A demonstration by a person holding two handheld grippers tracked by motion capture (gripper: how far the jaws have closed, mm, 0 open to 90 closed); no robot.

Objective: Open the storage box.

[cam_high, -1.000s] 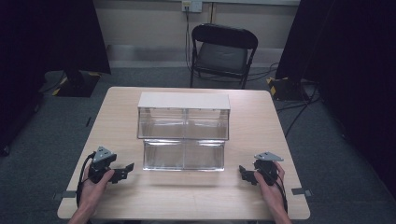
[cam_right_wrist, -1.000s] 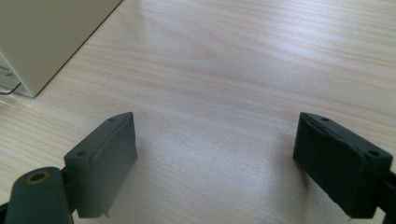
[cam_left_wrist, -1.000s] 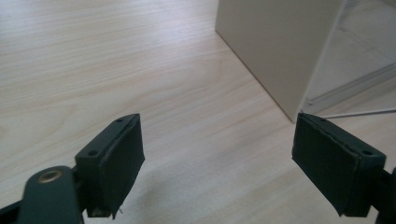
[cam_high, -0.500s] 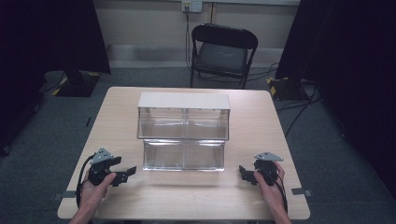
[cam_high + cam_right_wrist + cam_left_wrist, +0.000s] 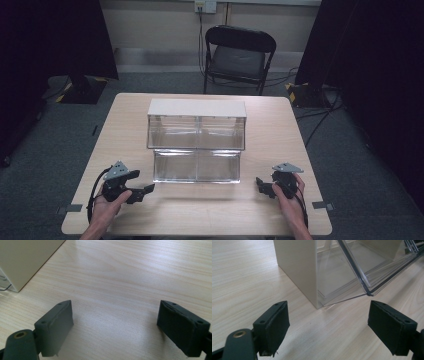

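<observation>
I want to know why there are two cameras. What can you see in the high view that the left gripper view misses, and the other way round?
The high view takes in the black chair, both hands, the right tool and the whole clear bin unit. The left gripper view, up close, brings out the thin edges of the clear drawer fronts and the unit's beige side wall. Both share the wooden table, the unit and the open left tool.

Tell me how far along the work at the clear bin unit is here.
Nothing looks done yet. The bin unit sits mid-table with no items visible in its clear compartments. The left gripper and right gripper are both open and hold nothing, each near the front edge of the table, clear of the unit. The left one points at the unit's lower left corner. All handling is left.
</observation>
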